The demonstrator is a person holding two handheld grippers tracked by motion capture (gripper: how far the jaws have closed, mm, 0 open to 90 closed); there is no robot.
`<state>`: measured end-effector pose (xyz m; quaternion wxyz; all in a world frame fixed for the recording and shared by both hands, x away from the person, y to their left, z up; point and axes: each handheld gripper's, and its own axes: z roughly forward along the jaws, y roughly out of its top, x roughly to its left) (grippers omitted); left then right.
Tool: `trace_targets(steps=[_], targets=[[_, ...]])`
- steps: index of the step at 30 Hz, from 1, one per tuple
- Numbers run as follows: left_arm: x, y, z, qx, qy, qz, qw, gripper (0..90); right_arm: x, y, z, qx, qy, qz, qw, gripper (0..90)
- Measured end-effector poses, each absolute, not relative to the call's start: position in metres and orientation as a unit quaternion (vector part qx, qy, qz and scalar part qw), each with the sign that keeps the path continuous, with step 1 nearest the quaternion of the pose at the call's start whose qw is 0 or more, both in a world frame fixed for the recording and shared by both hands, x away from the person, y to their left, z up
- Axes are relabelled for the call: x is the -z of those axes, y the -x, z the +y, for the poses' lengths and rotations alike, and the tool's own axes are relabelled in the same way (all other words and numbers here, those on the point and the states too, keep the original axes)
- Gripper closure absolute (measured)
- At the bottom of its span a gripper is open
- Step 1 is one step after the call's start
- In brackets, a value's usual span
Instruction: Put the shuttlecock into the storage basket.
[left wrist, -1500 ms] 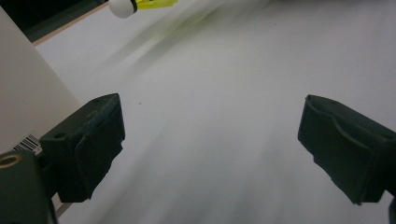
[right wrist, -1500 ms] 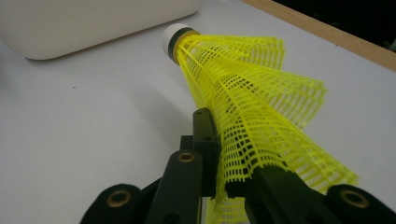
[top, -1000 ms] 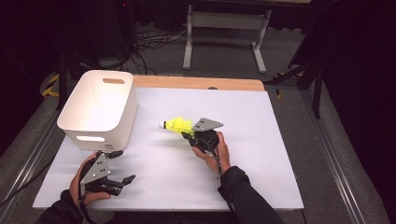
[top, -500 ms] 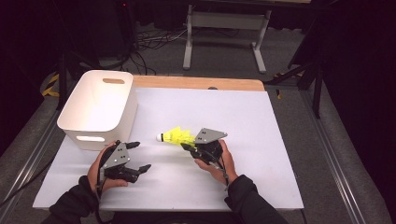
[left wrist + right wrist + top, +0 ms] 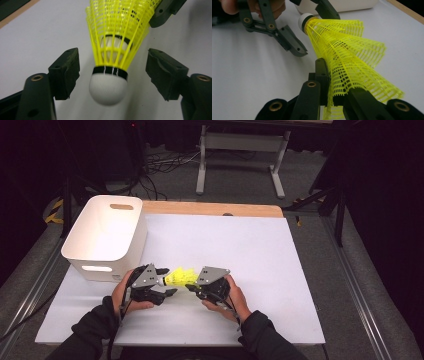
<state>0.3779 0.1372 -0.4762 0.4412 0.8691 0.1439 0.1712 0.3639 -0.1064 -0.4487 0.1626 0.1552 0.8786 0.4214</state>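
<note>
Work in hand: a hand-over of the yellow shuttlecock (image 5: 181, 277) from the right gripper (image 5: 196, 289) to the left gripper (image 5: 164, 281), as I judge it.
Shuttlecock, place: held off the white table (image 5: 280, 270), between the two grippers, at 5 o'clock from the white bin (image 5: 105, 237).
Right gripper: jaws clamped together on the rim of the mesh skirt (image 5: 352, 62), which is crumpled between them.
Left gripper: jaws apart, one on each side of the white cork (image 5: 108, 88); they have just been closing, with the cork between them, and the pads do not touch it.
Key relation: in the left gripper view the cork hangs midway between the jaws, nearer the 9 o'clock pad, a clear gap on both sides.
Long axis: runs from gripper to gripper, cork toward the left gripper, skirt toward the right.
Nearer hand: the left.
Room: bin wall near at 11 o'clock of the left hand; open table toward 3 o'clock.
</note>
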Motion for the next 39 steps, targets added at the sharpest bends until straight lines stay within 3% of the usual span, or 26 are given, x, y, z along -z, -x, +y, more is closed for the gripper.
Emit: trace_targets(steps=[4, 10, 20, 32, 33, 39], targets=[[0.478, -0.379, 0.131, -0.164, -0.876, 0.138, 0.431, 38.7, 0.450, -0.362, -0.101, -0.403, -0.138, 0.889, 0.168, 86.4], [0.481, -0.380, 0.121, -0.162, -0.887, 0.126, 0.414, 39.5, 0.446, -0.359, -0.092, -0.363, -0.109, 0.907, 0.182, 84.2], [0.482, -0.381, 0.115, -0.167, -0.882, 0.124, 0.422, 49.0, 0.432, -0.359, -0.083, -0.329, -0.088, 0.921, 0.188, 82.7], [0.476, -0.377, 0.129, -0.190, -0.831, 0.138, 0.503, 52.3, 0.405, -0.362, -0.074, -0.328, -0.095, 0.924, 0.172, 65.8], [0.475, -0.376, 0.131, -0.191, -0.825, 0.140, 0.514, 52.3, 0.401, -0.359, -0.074, -0.336, -0.097, 0.921, 0.170, 60.3], [0.472, -0.371, 0.132, -0.208, -0.812, 0.135, 0.528, 53.0, 0.397, -0.354, -0.075, -0.343, -0.102, 0.917, 0.175, 51.2]])
